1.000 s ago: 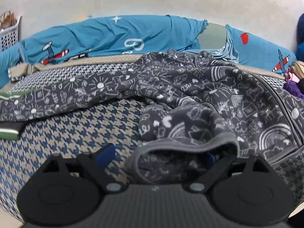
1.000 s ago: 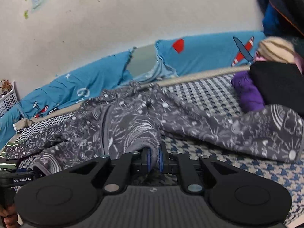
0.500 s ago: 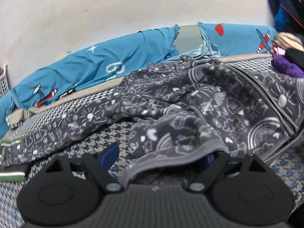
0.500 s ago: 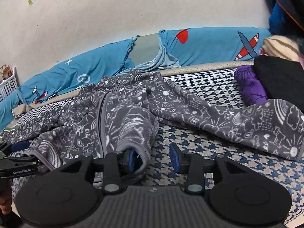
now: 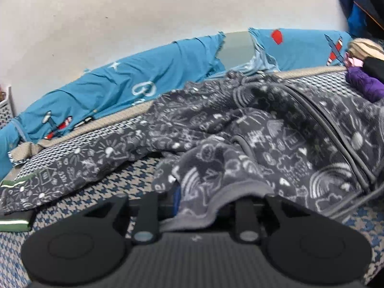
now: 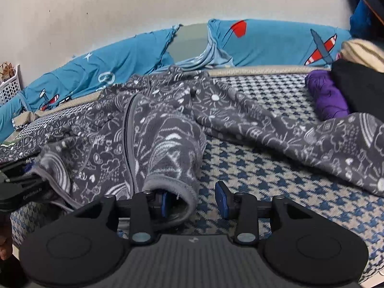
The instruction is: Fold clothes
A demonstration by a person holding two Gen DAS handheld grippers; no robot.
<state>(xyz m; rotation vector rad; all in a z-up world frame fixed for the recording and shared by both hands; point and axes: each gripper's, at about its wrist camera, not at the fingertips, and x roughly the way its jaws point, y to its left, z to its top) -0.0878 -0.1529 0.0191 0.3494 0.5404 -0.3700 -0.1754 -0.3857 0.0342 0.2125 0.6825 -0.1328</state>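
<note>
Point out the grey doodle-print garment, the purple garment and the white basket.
grey doodle-print garment [image 6: 168, 141]: right wrist view, folded front panel.
purple garment [image 6: 327, 96]: right wrist view, its bunched middle.
white basket [image 6: 9, 87]: right wrist view, perforated side wall.

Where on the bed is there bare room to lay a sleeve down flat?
Bare houndstooth cover lies between the grey jacket's hem and its right sleeve. Crowded far right: purple garment, black garment.

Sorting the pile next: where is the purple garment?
In the right wrist view, the purple garment lies at far right on the houndstooth bedcover, against a black garment, above the grey jacket's sleeve.
</note>
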